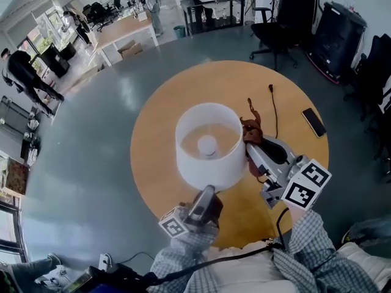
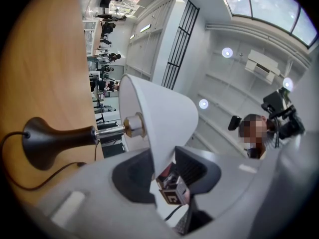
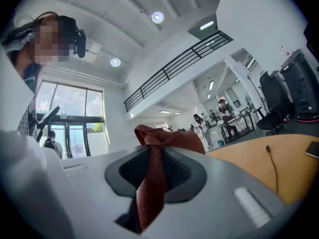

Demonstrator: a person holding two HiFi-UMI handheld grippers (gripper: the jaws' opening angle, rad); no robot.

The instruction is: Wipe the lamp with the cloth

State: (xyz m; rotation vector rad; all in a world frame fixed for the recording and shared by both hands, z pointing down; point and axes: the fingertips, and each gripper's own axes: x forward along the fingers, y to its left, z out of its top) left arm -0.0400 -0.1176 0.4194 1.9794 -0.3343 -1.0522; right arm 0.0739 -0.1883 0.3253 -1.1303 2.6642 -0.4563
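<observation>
Both grip: left tool (image 2: 162, 169) the lampshade (image 1: 190, 163), right tool (image 3: 152, 172) the cloth (image 3: 148, 195).

lamp (image 1: 208, 163) on table (image 1: 153, 139), phone (image 1: 313, 122) at right

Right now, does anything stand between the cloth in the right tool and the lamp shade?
Nothing visible does. The cloth, clamped in the right tool, hangs just beside the shade on its right side. The left tool grips the shade's near rim, away from that side.
</observation>
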